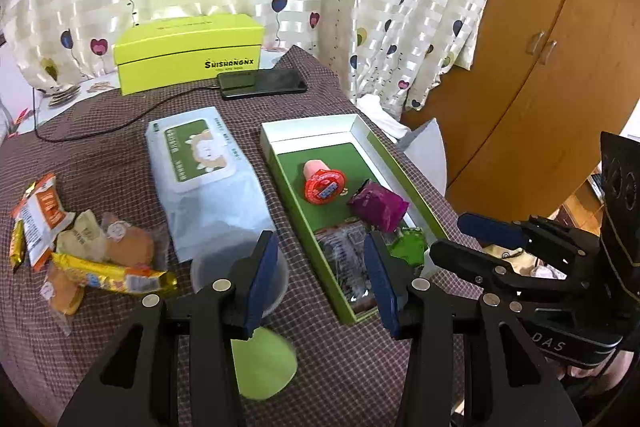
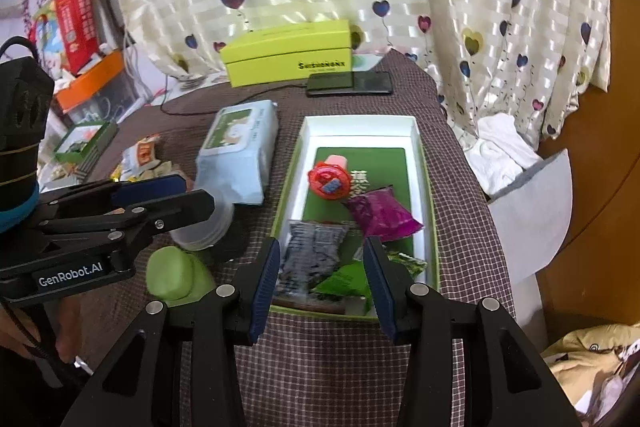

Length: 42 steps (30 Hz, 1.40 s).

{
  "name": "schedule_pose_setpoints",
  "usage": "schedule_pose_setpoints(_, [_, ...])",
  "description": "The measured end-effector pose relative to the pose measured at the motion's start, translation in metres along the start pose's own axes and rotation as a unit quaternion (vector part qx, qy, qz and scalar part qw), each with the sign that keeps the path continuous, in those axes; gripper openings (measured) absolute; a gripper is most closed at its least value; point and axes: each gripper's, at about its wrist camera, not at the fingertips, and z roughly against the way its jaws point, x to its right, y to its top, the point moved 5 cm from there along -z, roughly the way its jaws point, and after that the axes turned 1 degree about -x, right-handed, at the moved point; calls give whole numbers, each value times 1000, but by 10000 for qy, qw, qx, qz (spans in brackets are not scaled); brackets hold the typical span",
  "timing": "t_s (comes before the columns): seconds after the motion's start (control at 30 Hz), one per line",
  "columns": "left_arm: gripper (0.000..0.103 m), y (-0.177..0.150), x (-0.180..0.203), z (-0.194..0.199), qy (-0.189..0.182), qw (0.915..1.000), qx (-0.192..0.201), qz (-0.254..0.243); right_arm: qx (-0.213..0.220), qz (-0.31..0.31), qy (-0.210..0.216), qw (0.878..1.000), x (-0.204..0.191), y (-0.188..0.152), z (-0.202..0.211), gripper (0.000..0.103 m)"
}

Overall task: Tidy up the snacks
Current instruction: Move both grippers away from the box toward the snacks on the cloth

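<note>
Checked tablecloth [image 2: 340,355], green tray [image 2: 430,187] holding purple packet [image 2: 380,215], red candy [image 2: 328,181]; both claws apart, empty

Yellow-green box [image 1: 188,53] reads "SHISHANGNX"; left gripper [image 2: 188,193] "GenRobot.AI"

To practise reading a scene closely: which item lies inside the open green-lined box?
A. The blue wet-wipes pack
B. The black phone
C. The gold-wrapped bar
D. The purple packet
D: the purple packet lies inside the open box, beside a red round candy; the other three things lie on the tablecloth outside it.
</note>
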Motion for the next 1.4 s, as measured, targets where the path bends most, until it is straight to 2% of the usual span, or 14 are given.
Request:
schedule_pose_setpoints(0.43, [46, -19, -24, 24, 85, 9997, 50, 232, -2, 307, 139, 9994, -36, 1, 6, 43])
schedule_pose_setpoints(0.83, [46, -37, -45, 34, -97, 9982, 68, 594, -68, 490, 249, 9985, -54, 1, 2, 43])
schedule_pose_setpoints(1.4, [46, -49, -88, 42, 259, 9939, 121, 1063, -128, 612, 362, 9974, -70, 1, -4, 43])
